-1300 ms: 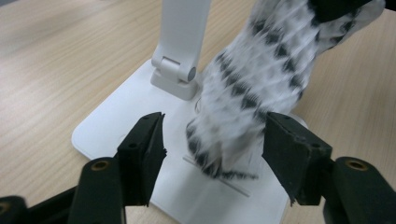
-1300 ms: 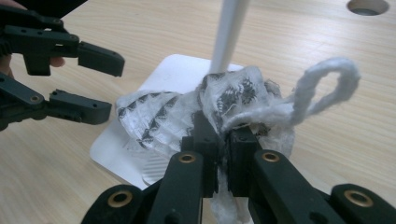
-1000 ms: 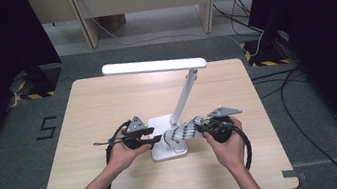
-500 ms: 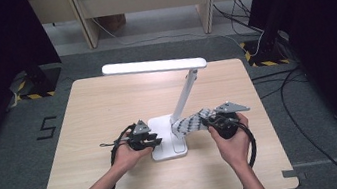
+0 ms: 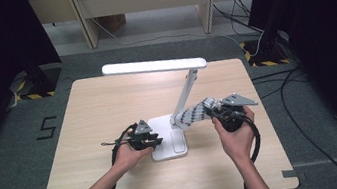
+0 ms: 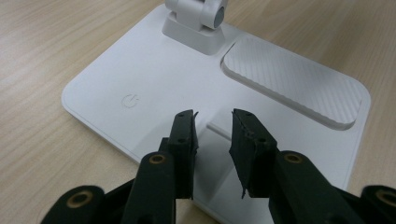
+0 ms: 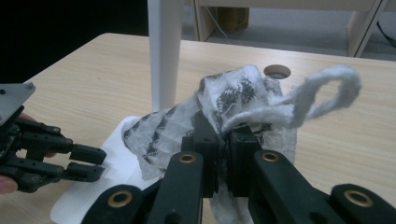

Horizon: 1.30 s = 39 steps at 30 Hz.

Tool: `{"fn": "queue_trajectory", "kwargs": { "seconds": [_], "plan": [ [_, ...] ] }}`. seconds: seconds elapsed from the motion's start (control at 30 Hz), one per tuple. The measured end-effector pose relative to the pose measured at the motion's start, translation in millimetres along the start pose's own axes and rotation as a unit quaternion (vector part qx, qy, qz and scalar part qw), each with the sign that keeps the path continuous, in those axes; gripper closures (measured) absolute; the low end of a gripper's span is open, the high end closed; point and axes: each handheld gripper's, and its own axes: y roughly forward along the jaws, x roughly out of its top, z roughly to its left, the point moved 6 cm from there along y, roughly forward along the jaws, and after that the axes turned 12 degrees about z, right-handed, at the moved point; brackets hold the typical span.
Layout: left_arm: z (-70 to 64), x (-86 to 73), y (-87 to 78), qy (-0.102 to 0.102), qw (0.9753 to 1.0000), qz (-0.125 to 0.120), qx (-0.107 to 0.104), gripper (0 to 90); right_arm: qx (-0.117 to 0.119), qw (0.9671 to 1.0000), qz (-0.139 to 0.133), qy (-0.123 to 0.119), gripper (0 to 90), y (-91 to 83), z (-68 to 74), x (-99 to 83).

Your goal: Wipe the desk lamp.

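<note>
A white desk lamp stands mid-table, its flat base (image 5: pixel 170 147) under a slanted arm (image 5: pixel 185 94) and a long lit head (image 5: pixel 152 66). My left gripper (image 5: pixel 152 140) hovers open over the base's near left edge. In the left gripper view its jaws (image 6: pixel 212 123) stand apart above the base (image 6: pixel 154 70), just right of the power symbol (image 6: pixel 130 100). My right gripper (image 7: pixel 224 135) is shut on a white cloth with black print (image 7: pixel 229 93), held in the air right of the lamp arm (image 7: pixel 166 51). The cloth (image 5: pixel 192 114) hangs toward the base.
The base has a ribbed white pad (image 6: pixel 294 84) beside the arm's hinge (image 6: pixel 196 18). A cable hole (image 7: pixel 276 71) sits in the wooden table (image 5: pixel 99 115) beyond the cloth. Cables trail from both grippers off the near edge. Desks and floor cables lie behind the table.
My right gripper has risen and drifted slightly away from me, lifting the cloth off the lamp base. The left gripper has barely shifted at the base's edge.
</note>
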Motion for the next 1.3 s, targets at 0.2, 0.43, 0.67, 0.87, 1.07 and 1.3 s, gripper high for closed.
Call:
{"fn": "queue_trajectory", "kwargs": {
  "seconds": [0.2,0.43,0.67,0.87,1.07,1.3],
  "plan": [
    [-0.3,-0.3,0.2,0.002,1.0000,-0.002,0.001,70.0,-0.010,0.9998,-0.015,0.002,85.7,-3.7,-1.6,7.2],
    [-0.4,0.1,0.4,0.000,1.0000,-0.002,0.000,70.2,-0.027,0.9986,-0.044,0.009,85.7,-12.4,-4.6,20.2],
    [-0.8,-0.1,0.5,0.001,1.0000,-0.004,0.000,70.6,-0.038,0.9964,-0.073,0.018,85.7,-19.2,-5.4,35.5],
    [-0.6,-0.3,0.2,0.007,1.0000,-0.001,0.002,71.0,-0.048,0.9944,-0.092,0.021,85.7,-25.1,-6.5,48.0],
    [-1.0,-0.1,0.2,0.007,1.0000,-0.002,0.003,71.1,-0.057,0.9914,-0.114,0.028,85.7,-30.6,-8.9,59.0],
    [-1.1,-0.1,0.2,0.008,1.0000,-0.002,0.003,71.3,-0.059,0.9902,-0.124,0.027,85.7,-30.1,-7.3,67.8]
  ]
}}
